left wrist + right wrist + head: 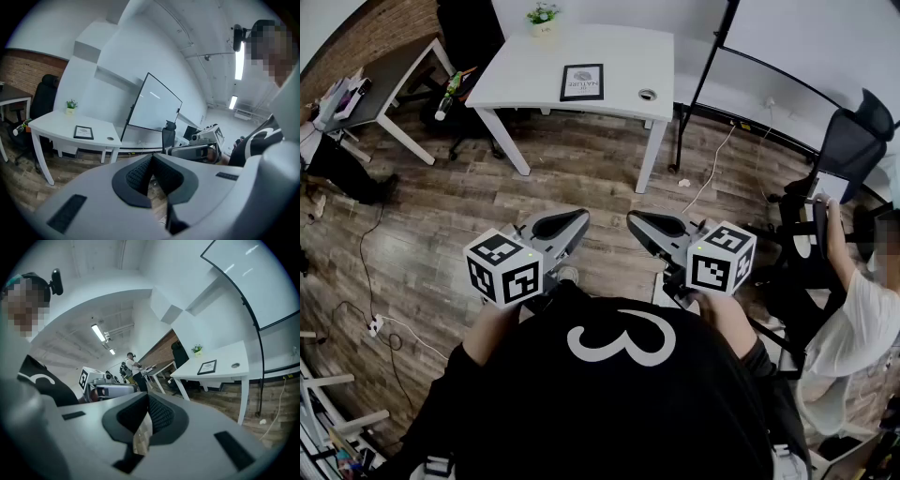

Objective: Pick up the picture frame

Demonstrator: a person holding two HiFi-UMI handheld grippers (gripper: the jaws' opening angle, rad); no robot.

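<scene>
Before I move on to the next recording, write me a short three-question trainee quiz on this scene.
1. True or false: the picture frame stands upright on the white table.
2. What sits at the table's far edge? A) a potted plant B) a laptop C) a mug
3. Fill in: the fingers of the left gripper and right gripper are ___, with nothing between them.
Key: 1 false, it lies flat; 2 A, the potted plant; 3 shut.
</scene>
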